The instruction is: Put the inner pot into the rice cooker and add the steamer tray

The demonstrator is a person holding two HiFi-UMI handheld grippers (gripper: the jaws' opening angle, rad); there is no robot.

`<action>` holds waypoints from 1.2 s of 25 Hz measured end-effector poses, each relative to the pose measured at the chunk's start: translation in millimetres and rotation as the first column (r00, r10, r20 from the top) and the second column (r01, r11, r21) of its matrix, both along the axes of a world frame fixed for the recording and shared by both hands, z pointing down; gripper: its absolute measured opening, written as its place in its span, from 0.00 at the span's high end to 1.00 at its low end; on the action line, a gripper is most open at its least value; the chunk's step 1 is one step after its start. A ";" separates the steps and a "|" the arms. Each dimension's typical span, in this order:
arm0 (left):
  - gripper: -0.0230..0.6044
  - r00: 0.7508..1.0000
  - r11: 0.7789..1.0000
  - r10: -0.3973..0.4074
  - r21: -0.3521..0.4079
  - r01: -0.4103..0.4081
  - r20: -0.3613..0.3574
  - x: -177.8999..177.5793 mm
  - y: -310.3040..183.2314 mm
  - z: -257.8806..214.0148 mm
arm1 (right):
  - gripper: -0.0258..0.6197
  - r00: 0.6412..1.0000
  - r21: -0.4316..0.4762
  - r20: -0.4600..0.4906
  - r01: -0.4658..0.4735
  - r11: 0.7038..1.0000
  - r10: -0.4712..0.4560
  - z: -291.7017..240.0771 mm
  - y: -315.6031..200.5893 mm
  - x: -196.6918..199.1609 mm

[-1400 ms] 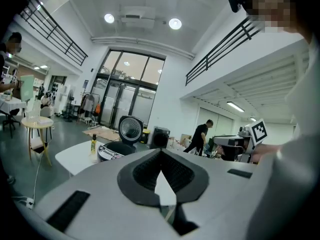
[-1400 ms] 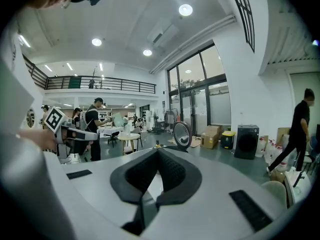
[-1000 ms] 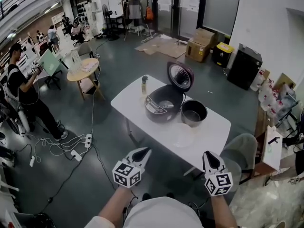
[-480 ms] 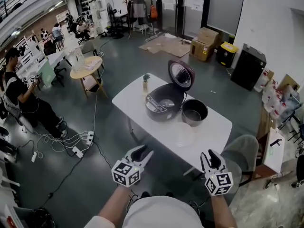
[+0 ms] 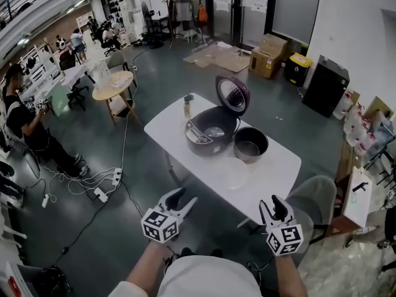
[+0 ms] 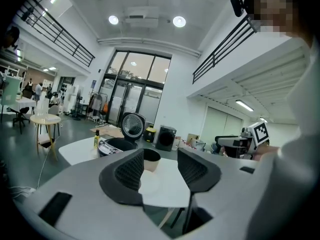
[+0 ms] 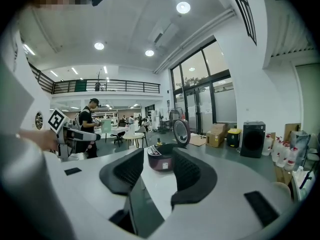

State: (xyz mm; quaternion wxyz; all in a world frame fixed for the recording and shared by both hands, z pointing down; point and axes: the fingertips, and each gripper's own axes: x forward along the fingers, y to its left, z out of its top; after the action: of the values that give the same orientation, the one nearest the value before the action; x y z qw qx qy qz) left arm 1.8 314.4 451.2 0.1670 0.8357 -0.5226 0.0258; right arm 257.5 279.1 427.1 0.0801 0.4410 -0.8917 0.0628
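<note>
A dark rice cooker [image 5: 207, 135] stands on the white table [image 5: 166, 129] with its lid [image 5: 232, 95] up. The metal inner pot [image 5: 250, 145] sits just right of it, and the clear steamer tray [image 5: 230, 173] lies nearer me. Both grippers hang short of the table's near edge, over the floor. My left gripper [image 5: 182, 198] and right gripper [image 5: 273, 205] are opening with nothing between the jaws. The left gripper view looks past its gripper [image 6: 160, 166] at the pot [image 6: 151, 156] and cooker [image 6: 117, 145]. Ahead of the right gripper [image 7: 155, 171] I see the cooker [image 7: 161, 160].
A small bottle [image 5: 187, 106] stands at the table's far left corner. A grey chair [image 5: 312, 197] is tucked at the table's right end. Cables and power strips [image 5: 93, 187] trail over the floor on the left, beyond them a round wooden table [image 5: 111, 85] and a standing person [image 5: 25, 122].
Both grippers went from shut to open. They have edged a little forward and down toward the table.
</note>
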 end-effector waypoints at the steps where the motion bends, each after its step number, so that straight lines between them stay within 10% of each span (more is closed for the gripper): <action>1: 0.60 1.000 1.000 -0.001 -0.003 0.001 0.000 2.0 0.0 1.9 | 0.66 1.000 -0.003 0.001 0.000 1.000 0.000 1.9 -1.3 3.7; 30: 0.59 0.994 0.992 0.106 -0.061 -0.107 -0.020 -40.1 -144.9 27.2 | 0.66 0.995 -0.088 -0.023 -0.103 0.991 0.101 33.7 -123.4 -45.9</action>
State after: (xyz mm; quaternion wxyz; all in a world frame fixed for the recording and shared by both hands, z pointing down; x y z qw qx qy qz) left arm -38.3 169.5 478.4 0.1955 0.8571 -0.4747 0.0437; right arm 211.6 155.7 460.8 0.1046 0.4826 -0.8635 0.1023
